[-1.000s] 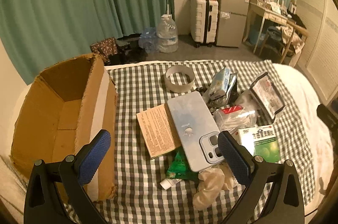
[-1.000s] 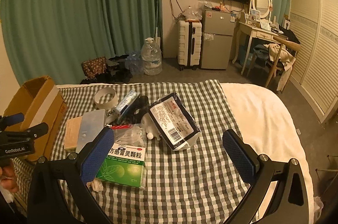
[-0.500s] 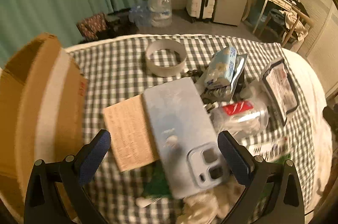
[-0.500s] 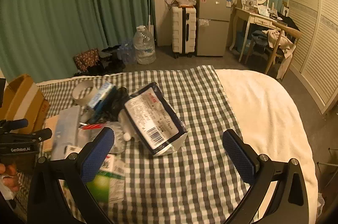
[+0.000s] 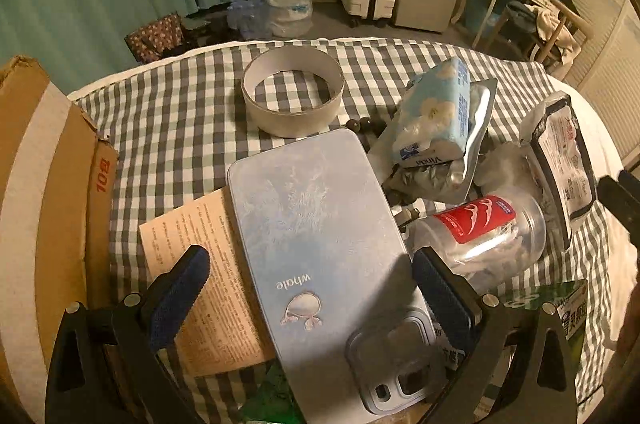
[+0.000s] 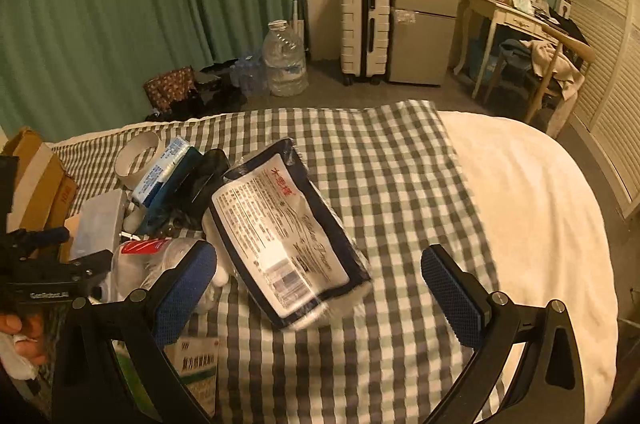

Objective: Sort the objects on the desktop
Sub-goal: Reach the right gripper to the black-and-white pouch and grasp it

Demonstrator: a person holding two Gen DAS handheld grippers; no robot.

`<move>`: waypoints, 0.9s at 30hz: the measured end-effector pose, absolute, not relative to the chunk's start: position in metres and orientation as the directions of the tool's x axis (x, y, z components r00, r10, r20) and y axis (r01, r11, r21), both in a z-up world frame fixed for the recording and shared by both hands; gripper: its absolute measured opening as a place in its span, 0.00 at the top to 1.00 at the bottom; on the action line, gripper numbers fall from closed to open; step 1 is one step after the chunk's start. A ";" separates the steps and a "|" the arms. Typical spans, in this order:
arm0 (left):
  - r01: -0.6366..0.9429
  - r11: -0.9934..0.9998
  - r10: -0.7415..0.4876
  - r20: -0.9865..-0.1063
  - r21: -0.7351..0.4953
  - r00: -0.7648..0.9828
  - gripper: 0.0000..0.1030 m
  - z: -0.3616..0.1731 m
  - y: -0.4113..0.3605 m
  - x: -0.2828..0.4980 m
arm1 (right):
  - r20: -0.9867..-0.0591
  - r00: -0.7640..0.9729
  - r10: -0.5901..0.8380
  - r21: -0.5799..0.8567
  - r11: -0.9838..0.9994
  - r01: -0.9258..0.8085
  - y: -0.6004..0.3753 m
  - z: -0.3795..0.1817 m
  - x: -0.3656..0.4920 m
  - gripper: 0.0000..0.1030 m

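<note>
A heap of objects lies on a checked cloth (image 5: 172,128). My left gripper (image 5: 308,298) is open, its fingers on either side of a pale blue phone case (image 5: 316,248) lying on a brown paper sheet (image 5: 208,264). Beside it lie a tissue pack (image 5: 436,108), a clear bag with a red label (image 5: 480,224) and a white tape ring (image 5: 294,96). My right gripper (image 6: 320,292) is open over a dark-edged packet (image 6: 280,236). A green medicine box (image 6: 198,364) lies by its left finger.
An open cardboard box (image 5: 44,192) stands at the left edge of the cloth. A white blanket (image 6: 532,208) covers the bed to the right. Beyond the bed are a water jug (image 6: 284,64), a suitcase (image 6: 364,32) and a small fridge (image 6: 424,20).
My left gripper moved forward and down until its fingers flank the phone case. My right gripper moved left and closer to the dark-edged packet.
</note>
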State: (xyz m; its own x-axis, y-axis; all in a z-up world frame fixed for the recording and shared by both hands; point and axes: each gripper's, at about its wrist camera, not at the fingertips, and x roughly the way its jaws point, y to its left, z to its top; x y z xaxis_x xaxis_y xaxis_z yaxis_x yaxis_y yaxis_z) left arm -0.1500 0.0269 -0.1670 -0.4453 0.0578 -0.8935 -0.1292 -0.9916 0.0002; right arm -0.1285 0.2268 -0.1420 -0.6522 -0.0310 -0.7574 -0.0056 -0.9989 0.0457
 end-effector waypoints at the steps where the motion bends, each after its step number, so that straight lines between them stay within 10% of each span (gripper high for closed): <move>1: -0.130 -0.991 0.071 -0.895 -0.015 -0.441 0.00 -0.169 0.026 -0.151 | -0.760 -0.649 -0.035 0.046 -0.999 0.000 0.225 -0.145 -0.133 0.00; 24: -0.190 -0.981 0.112 -0.917 -0.041 -0.382 0.00 -0.184 0.041 -0.147 | -0.799 -0.596 -0.086 0.036 -0.995 0.095 0.209 -0.188 -0.161 0.00; 27: -0.245 -0.970 0.107 -0.918 -0.012 -0.382 0.00 -0.187 0.052 -0.138 | -0.814 -0.565 -0.136 0.057 -0.986 0.156 0.197 -0.193 -0.154 0.37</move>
State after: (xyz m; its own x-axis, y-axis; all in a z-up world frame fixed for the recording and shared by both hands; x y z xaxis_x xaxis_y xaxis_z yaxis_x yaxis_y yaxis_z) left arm -0.1379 0.0520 -0.1872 -0.3816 0.1073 -0.9181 -0.2447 -0.9695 -0.0116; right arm -0.1538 0.1973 -0.1929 -0.5654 -0.1359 -0.8135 0.1557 -0.9862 0.0565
